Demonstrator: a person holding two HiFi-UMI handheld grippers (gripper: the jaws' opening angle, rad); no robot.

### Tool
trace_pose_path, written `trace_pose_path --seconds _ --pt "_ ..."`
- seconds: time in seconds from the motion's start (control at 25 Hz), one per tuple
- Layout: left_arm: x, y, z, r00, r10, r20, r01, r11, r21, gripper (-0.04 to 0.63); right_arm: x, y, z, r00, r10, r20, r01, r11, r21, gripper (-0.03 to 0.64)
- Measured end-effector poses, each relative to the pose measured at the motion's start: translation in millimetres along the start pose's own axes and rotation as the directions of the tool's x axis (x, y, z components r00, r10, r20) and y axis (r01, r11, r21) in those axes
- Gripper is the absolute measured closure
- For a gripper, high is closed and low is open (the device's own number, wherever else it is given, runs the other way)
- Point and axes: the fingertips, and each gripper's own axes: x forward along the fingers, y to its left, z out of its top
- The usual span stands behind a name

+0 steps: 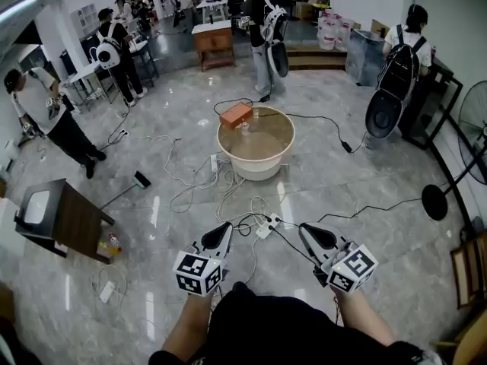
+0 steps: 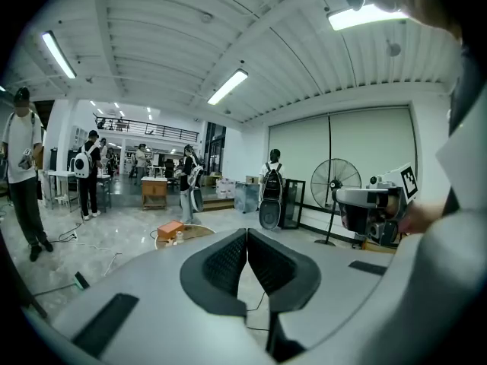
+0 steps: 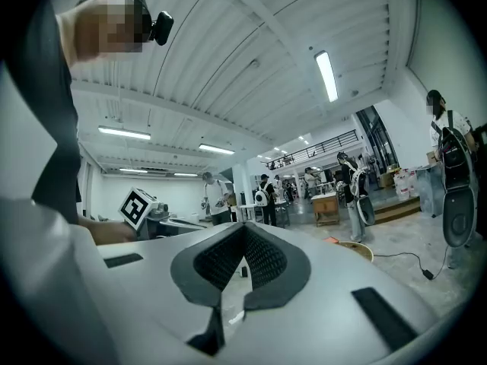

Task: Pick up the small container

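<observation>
A round cream table [image 1: 256, 166] stands on the marble floor ahead of me. On its top lie an orange box [image 1: 236, 115] and, beside it, a small pale container [image 1: 245, 125]. Both grippers hang low and near my body, well short of the table. My left gripper [image 1: 225, 227] is shut with nothing between its jaws, and in the left gripper view [image 2: 247, 233] its pads meet. The right gripper [image 1: 307, 230] is also shut and holds nothing, as the right gripper view [image 3: 244, 226] shows. The table [image 2: 199, 232] and orange box [image 2: 170, 229] appear far off past the left jaws.
Cables and a power strip [image 1: 266, 226] trail across the floor between me and the table. A dark side table [image 1: 76, 219] stands at the left, and a floor fan base [image 1: 434, 201] at the right. Several people with backpacks stand around the hall.
</observation>
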Motion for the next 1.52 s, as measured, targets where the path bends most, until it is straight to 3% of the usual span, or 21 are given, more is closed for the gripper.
trace_pose_path --seconds 0.24,0.56,0.96,1.16,1.52 --pt "7 8 -9 1.000 0.010 -0.022 -0.011 1.000 -0.009 0.576 0 -11 -15 1.000 0.009 -0.019 -0.008 0.998 0.063 0.604" --pt "46 50 -17 0.999 0.009 -0.051 -0.012 0.999 -0.050 0.575 53 -47 -16 0.999 0.020 -0.047 -0.016 0.996 0.087 0.603" --pt "151 150 11 1.000 -0.025 -0.018 0.024 0.997 -0.071 0.575 168 -138 2 0.995 -0.021 -0.098 0.027 0.998 0.058 0.601" --pt "197 199 21 0.998 -0.064 -0.019 0.062 0.995 -0.082 0.575 245 -160 8 0.991 0.013 -0.132 -0.007 0.999 0.049 0.601" --pt "229 290 32 0.999 -0.049 -0.020 0.047 0.994 -0.098 0.575 362 -157 -1 0.972 0.125 -0.197 -0.110 0.991 0.082 0.601"
